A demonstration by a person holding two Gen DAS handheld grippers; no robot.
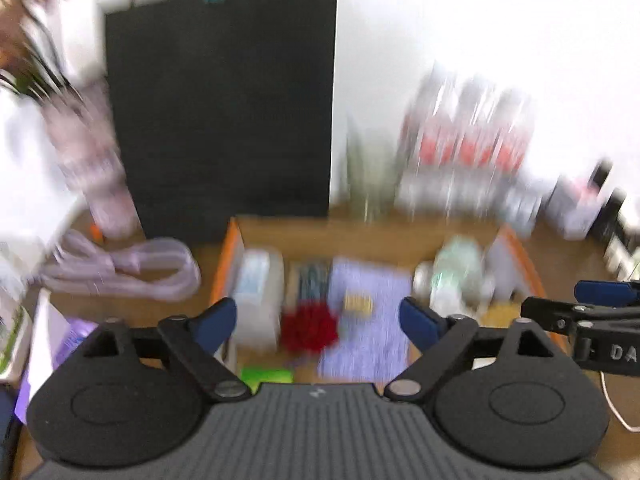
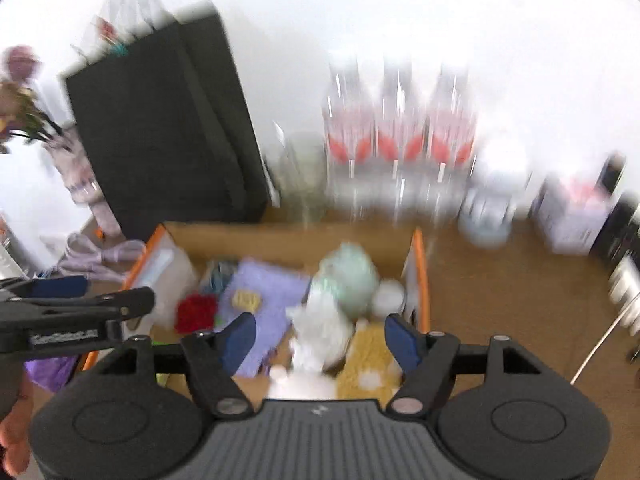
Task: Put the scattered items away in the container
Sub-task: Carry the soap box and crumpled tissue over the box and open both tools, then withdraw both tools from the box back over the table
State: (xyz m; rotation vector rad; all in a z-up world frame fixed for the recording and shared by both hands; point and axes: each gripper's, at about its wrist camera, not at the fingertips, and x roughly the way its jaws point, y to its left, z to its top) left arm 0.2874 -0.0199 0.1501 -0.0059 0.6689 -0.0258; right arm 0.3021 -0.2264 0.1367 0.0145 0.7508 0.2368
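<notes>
Both hand-held grippers hang over the near edge of the shallow cardboard box with orange-edged side flaps (image 2: 418, 276), pointing down into it. My left hand-held gripper (image 1: 318, 320) has its blue fingers spread wide with nothing between them; my right hand-held gripper (image 2: 322, 334) stands partly open, and I see nothing pinched in it either.

What worries me most is the blur. Both views are smeared, so I cannot judge exactly where my fingertips sit against the box contents, and a hasty reach could knock things out again. The two grippers are also close: the right one shows at the right edge of the left view, the left one at the left edge of the right view, so they could collide if both go for the same item.

The box sits on the brown wooden surface (image 2: 500, 280), and it is already crowded. Going down in size: a flat lilac cloth (image 1: 368, 304) with a small yellow patch on it lies in the middle; a yellow fuzzy towel (image 2: 372, 360) fills the near right corner; a pale mint rounded object (image 2: 352, 280) and a white crumpled thing (image 2: 320, 332) sit beside it; a red fluffy pompom (image 1: 309, 326) lies near the lilac cloth's left edge.

Outside the box, a coiled lilac cable (image 1: 120, 270) lies on the surface to the left. I judge it the item left to gather, and it could snag or uncoil when lifted.
</notes>
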